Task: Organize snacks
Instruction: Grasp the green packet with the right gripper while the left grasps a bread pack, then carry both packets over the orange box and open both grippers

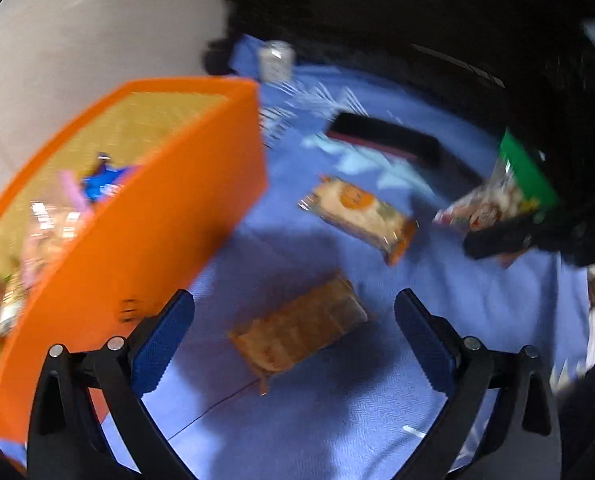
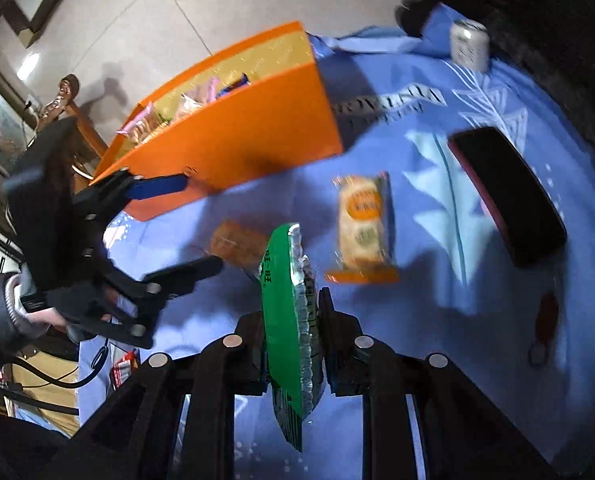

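**Right fingers clamped on a green packet, left fingers apart over the brown one**

The left gripper (image 1: 293, 344) has its blue-padded fingers (image 1: 159, 344) spread wide with nothing between the pads; it hangs just above a brown, ridged snack packet in clear wrap (image 1: 301, 330) that lies flat on the blue patterned cloth (image 1: 337, 420) covering the tabletop. To the left of that gripper stands the orange rectangular box with a yellow lining (image 1: 145, 240), its near wall close beside the left finger. Inside the box lie several wrapped snacks, among them a blue packet (image 1: 105, 184) and pink-edged ones, blurred.

Further right on the cloth, apart from the brown packet, lies a pale biscuit packet with an orange round label and orange ends (image 2: 363, 226). Beyond it rests a flat black case with a red edge (image 2: 505, 194), and at the far edge of the cloth stands a white drinks can (image 2: 469, 46).

At the right, the right gripper (image 2: 291, 344) has its fingers pressed together on a green-backed, crinkled foil snack packet (image 2: 285, 312), held edge-on and clear of the cloth.
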